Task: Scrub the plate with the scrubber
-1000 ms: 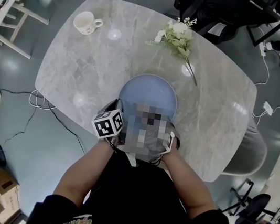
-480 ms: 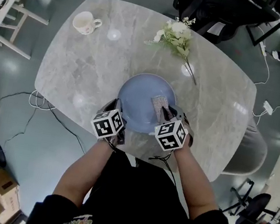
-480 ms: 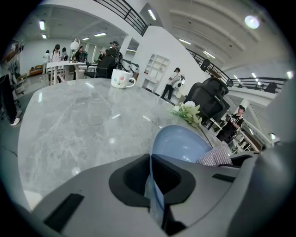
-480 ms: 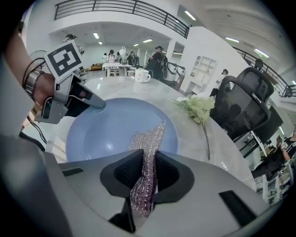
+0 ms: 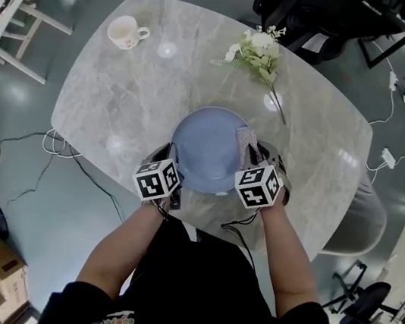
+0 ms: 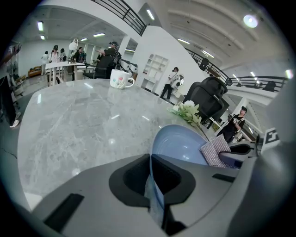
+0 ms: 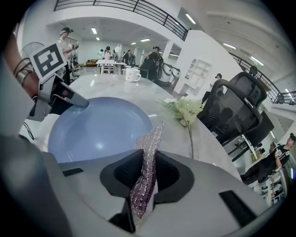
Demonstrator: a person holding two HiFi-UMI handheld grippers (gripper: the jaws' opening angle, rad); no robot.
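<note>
Blue plate (image 5: 207, 144) pinched by left hand-held gripper (image 5: 173, 165); right hand-held gripper (image 5: 254, 158) clamps the scrubber (image 7: 149, 155).

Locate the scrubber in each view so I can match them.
Head view: scrubber just right of centre, on the right edge of the plate.
Left gripper view: scrubber lower right, beside the plate.
Right gripper view: scrubber bottom centre, pinched between the jaws.
Shared landmark: the plate.

Black short-sleeved shirt (image 5: 189, 286), printed hem; grey left claw (image 5: 175, 167), right claw (image 5: 248, 148); black-white marker cubes (image 5: 156, 179).
</note>
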